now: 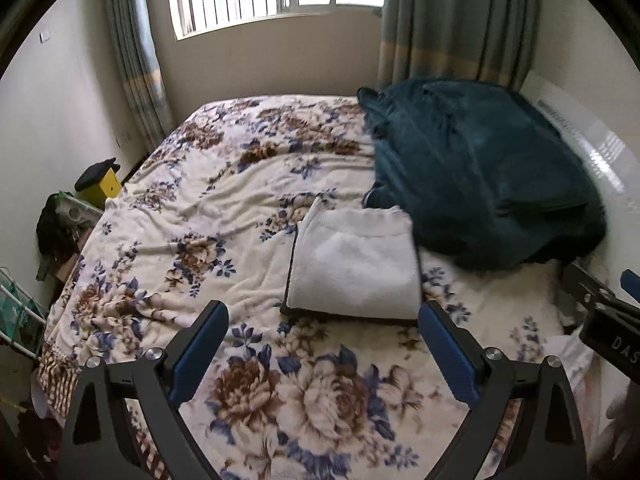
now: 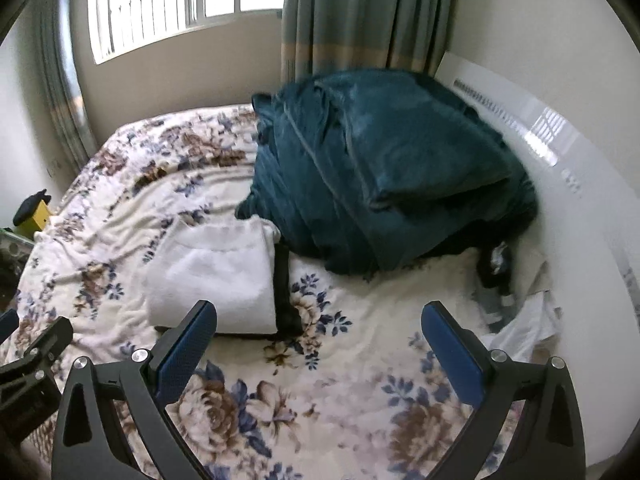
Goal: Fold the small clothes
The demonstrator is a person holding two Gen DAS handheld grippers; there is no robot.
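A folded white garment (image 1: 354,266) lies on a folded dark garment (image 1: 344,318) on the floral bedspread (image 1: 200,208). It also shows in the right wrist view (image 2: 218,276), with the dark garment (image 2: 285,300) sticking out at its right side. My left gripper (image 1: 322,320) is open and empty, just in front of the stack. My right gripper (image 2: 318,320) is open and empty, to the right of the stack. More loose clothes, white (image 2: 524,324) and black (image 2: 494,266), lie by the headboard.
A heaped dark teal blanket (image 1: 476,176) (image 2: 380,168) fills the far right of the bed against the white headboard (image 2: 560,152). A yellow box with a dark cap (image 1: 100,184) and clutter stand off the bed's left side. Window and curtains are behind.
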